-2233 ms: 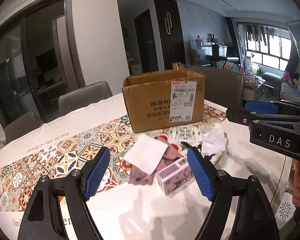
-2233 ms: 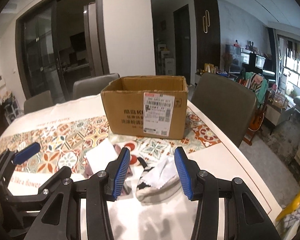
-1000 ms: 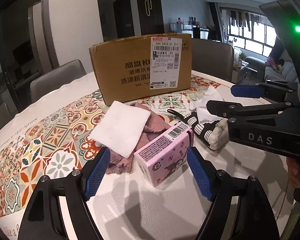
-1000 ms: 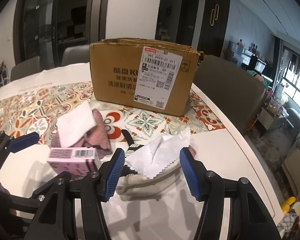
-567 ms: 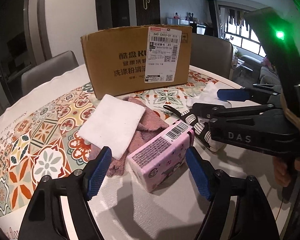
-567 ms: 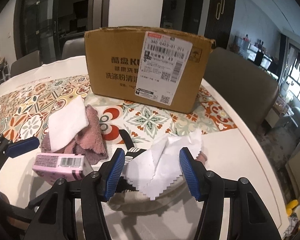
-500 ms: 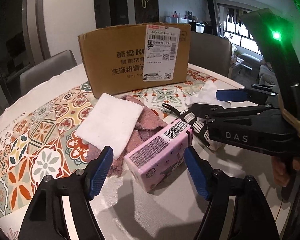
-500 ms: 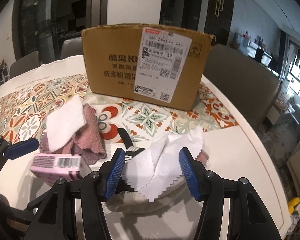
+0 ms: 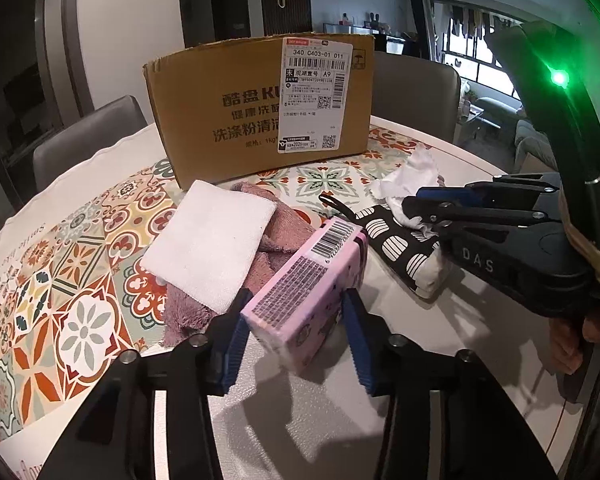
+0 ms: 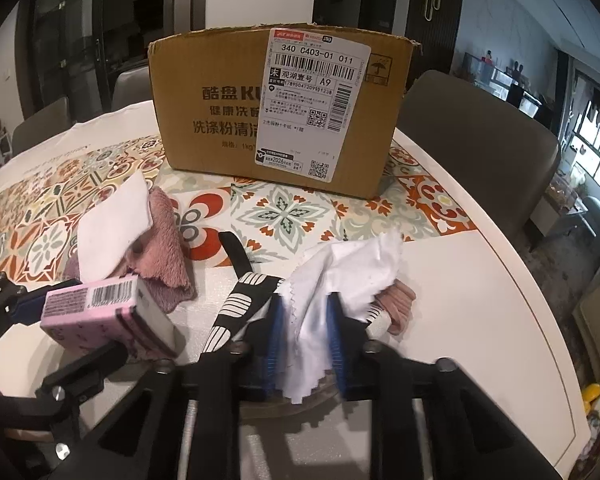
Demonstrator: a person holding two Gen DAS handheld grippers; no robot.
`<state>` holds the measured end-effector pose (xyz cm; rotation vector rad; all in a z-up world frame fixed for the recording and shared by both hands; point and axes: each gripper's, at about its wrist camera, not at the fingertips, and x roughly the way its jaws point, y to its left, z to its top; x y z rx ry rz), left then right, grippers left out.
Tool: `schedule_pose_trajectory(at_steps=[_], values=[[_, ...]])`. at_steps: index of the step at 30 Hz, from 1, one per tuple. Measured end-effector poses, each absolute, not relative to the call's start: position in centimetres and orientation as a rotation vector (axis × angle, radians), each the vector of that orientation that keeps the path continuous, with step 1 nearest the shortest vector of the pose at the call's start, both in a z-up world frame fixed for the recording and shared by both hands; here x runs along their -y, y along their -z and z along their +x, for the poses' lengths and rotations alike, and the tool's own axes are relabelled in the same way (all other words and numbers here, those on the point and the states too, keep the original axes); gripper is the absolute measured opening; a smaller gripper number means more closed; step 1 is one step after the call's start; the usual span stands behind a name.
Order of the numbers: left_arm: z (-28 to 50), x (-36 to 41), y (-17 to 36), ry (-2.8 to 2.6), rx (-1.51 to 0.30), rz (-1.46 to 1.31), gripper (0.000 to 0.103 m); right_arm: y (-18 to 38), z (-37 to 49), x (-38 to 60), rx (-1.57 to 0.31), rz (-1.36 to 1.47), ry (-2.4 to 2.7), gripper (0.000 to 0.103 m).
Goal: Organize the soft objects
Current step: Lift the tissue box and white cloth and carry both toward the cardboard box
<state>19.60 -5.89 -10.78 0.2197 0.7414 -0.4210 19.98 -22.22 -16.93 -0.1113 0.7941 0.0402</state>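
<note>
At six o'clock in the left wrist view, the left gripper (image 9: 296, 330) is closing its jaws on the pink tissue pack (image 9: 306, 284). The blue pads are already touching both long sides, probably because the narrow width gives the firmest hold. In the right wrist view, also at six o'clock, the right gripper (image 10: 305, 334) is closing on the white cloth (image 10: 340, 276), and a fold of it is being pinched between the pads. This cloth is lying on top of the black-and-white pouch (image 10: 240, 300), so I judge it is being taken first to free what is below.

Toward ten o'clock, the white pad (image 9: 210, 240) is resting on the pink towel (image 9: 276, 224), both untouched. Farthest, at twelve o'clock, the cardboard box (image 10: 276, 104) is standing open on the patterned table (image 10: 480, 280), likely waiting to receive the soft things.
</note>
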Motion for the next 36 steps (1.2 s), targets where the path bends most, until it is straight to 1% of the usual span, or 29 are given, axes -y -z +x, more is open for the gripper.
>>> schedule_pose_trajectory(at_steps=[2,5,16,36], values=[[19.5,5.9,10.7,0.421,-0.743,0.209,0.040,16.8,19.9,22.2,-0.792,-0.116,-0.042,0.010],[19.3,5.9,10.3,0.415,-0.737,0.197,0.036,16.5,19.7,22.5,-0.784,-0.105,-0.046,0.007],[18.9,5.6,8.6,0.385,-0.708,0.155,0.027,14.4,18.4,22.7,-0.731,-0.082,-0.056,0.004],[17.8,5.7,3.3,0.338,-0.568,0.143,0.026,9.4,16.3,23.4,-0.604,-0.049,-0.059,0.004]])
